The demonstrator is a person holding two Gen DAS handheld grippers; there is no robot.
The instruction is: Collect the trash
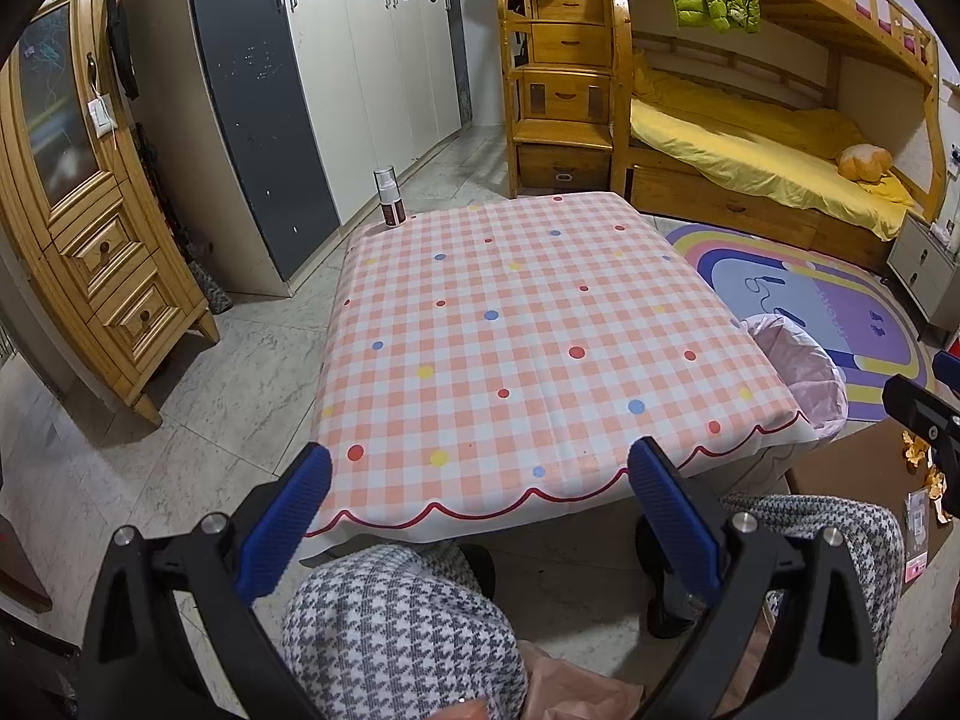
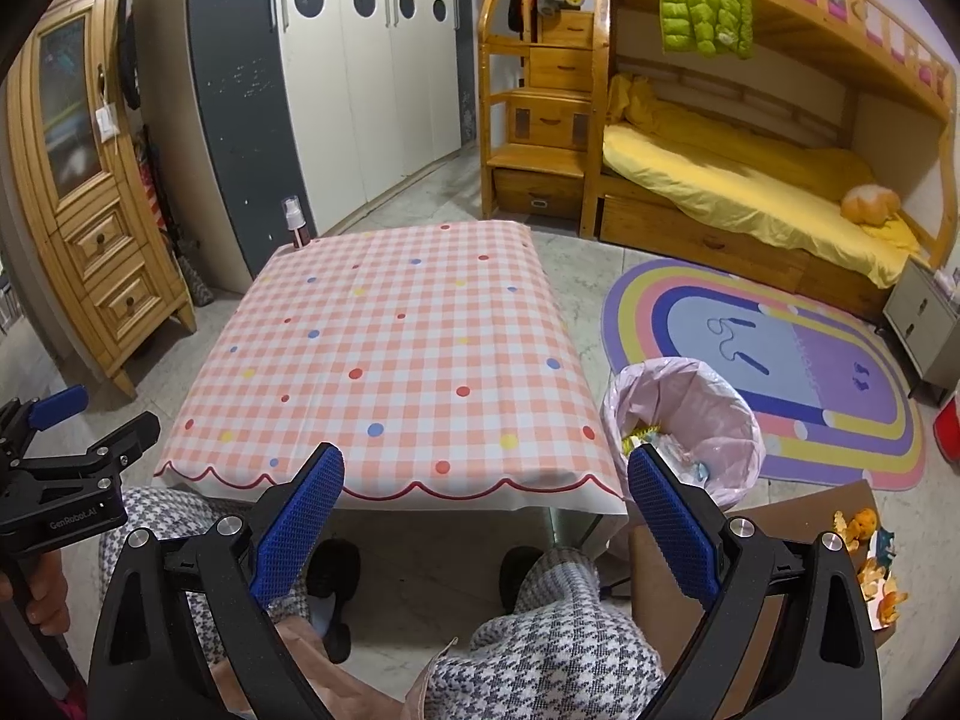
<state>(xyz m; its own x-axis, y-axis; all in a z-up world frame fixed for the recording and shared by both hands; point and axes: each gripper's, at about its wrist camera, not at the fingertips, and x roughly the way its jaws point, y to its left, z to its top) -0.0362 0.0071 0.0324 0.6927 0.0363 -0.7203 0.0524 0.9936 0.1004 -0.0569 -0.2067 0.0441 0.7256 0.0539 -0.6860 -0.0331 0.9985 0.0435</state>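
A bin with a pink liner (image 2: 696,420) stands on the floor by the table's right side, with some trash inside; its rim also shows in the left wrist view as the bin (image 1: 807,378). Orange peels (image 2: 870,564) and scraps lie on a brown cardboard sheet (image 2: 672,576) at the right, and the peels (image 1: 924,462) appear again at that view's right edge. My left gripper (image 1: 480,516) is open and empty, held over the near edge of the checked table (image 1: 522,324). My right gripper (image 2: 486,510) is open and empty too, between the table (image 2: 384,360) and the bin.
A spray bottle (image 1: 389,195) stands on the table's far left corner. The person's houndstooth-trousered knees (image 2: 540,648) are below the grippers. A wooden cabinet (image 1: 78,228) stands left, a wardrobe (image 1: 336,60) behind, a bunk bed (image 2: 750,180) and rainbow rug (image 2: 780,360) to the right.
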